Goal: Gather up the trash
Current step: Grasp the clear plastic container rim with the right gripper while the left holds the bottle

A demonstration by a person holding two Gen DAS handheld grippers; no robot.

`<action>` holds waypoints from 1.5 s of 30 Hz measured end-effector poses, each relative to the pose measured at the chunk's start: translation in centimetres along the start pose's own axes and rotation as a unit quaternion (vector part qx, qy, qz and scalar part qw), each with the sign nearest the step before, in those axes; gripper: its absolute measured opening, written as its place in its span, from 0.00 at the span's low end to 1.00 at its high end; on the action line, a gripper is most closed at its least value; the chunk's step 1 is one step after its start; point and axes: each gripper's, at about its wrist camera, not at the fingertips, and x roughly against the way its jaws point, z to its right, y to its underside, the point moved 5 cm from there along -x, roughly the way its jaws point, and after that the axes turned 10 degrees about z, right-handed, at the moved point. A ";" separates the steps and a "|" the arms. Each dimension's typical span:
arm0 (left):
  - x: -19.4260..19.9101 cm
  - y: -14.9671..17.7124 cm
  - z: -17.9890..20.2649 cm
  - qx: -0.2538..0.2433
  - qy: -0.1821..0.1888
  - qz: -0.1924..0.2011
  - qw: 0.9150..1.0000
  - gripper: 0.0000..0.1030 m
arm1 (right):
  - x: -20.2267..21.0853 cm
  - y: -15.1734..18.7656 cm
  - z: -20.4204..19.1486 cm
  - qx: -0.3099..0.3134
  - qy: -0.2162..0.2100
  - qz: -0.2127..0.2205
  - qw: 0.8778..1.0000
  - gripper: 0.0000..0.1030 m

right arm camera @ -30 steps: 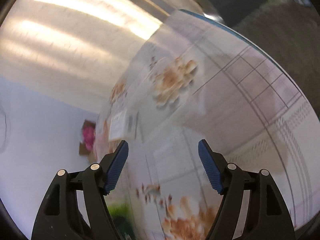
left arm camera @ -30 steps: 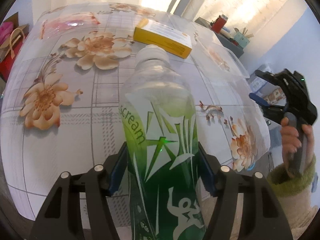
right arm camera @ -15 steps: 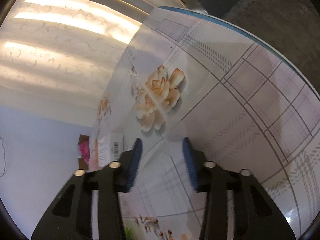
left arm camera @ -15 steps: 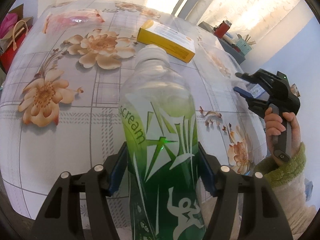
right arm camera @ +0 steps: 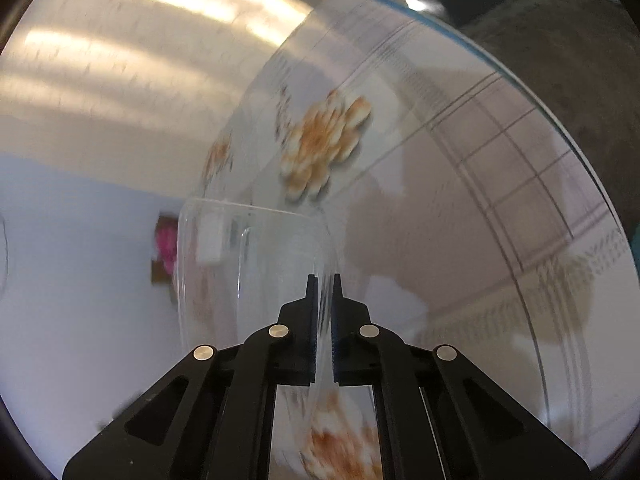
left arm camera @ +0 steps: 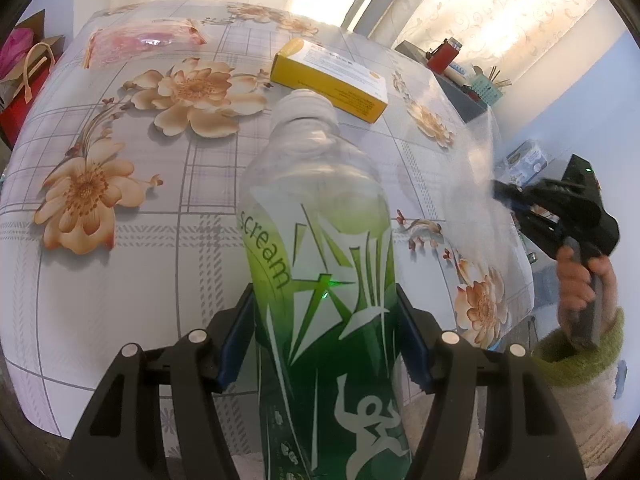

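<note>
Left wrist view, left to right. A pink and red bag with tan handles (left arm camera: 24, 68) sits off the table's far left edge. The table (left arm camera: 100, 280) carries a cloth printed with grey checks and tan flowers. A pink transparent packet (left arm camera: 140, 40) lies flat at the far left corner. A yellow box (left arm camera: 330, 80) lies flat further right, just beyond the bottle's mouth.

The left gripper (left arm camera: 326, 340) holds a clear bottle with a green label (left arm camera: 320, 260) at mid body, both blue pads pressed against its sides. The bottle's uncapped mouth points away over the table.

A clear plastic container (left arm camera: 476, 196), blurred and nearly see-through, hangs over the table's right edge. The right gripper (left arm camera: 508, 196) has its tips at the container's rim. A hand (left arm camera: 580, 284) in a green-cuffed sleeve grips the handle.

Right wrist view. The right gripper (right arm camera: 324, 292) has its jaws drawn almost together on a thin wall of the clear plastic container (right arm camera: 248, 272), which stands between the pads and extends to the left of them. The picture is motion-blurred.
</note>
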 end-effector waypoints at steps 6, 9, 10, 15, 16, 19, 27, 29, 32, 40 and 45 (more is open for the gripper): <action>-0.3 0.1 0.5 -0.010 -0.008 0.002 1.000 0.61 | 0.1 3.1 -3.0 0.166 0.070 -0.039 0.983 0.14; -0.4 0.4 1.1 -0.013 -0.016 0.003 1.000 0.61 | 0.2 4.0 -4.5 0.218 0.080 -0.025 0.972 0.36; -0.4 0.4 1.2 -0.013 -0.017 0.003 1.000 0.61 | 0.3 4.2 -4.9 0.228 0.080 -0.017 0.970 0.48; -0.4 0.6 1.6 -0.007 -0.022 0.003 1.000 0.61 | 0.6 4.9 -5.3 0.234 0.085 -0.002 0.968 0.58; -0.5 0.6 1.7 -0.007 -0.022 0.003 1.000 0.61 | 0.6 5.1 -4.9 0.230 0.091 0.000 0.969 0.58; -0.3 0.7 1.7 -0.005 -0.023 0.005 1.000 0.61 | -0.6 5.3 -5.2 0.212 0.100 0.003 0.972 0.58; 0.0 1.1 2.1 -0.001 -0.028 0.013 1.000 0.61 | -1.2 7.2 -3.9 0.164 0.079 -0.001 0.983 0.23; 0.1 1.1 2.1 0.000 -0.027 0.015 1.000 0.61 | -1.0 7.3 -3.8 0.155 0.075 0.003 0.985 0.11; 0.6 1.1 2.3 -0.002 -0.027 0.025 0.999 0.61 | -0.5 7.1 -3.9 0.145 0.066 0.016 0.987 0.03; 1.8 0.6 3.2 -0.020 -0.032 0.053 0.998 0.61 | 1.2 7.0 -3.8 0.144 0.064 0.040 0.987 0.02; 2.6 0.2 4.2 -0.039 -0.040 0.075 0.996 0.61 | 2.1 6.7 -3.3 0.138 0.066 0.053 0.987 0.02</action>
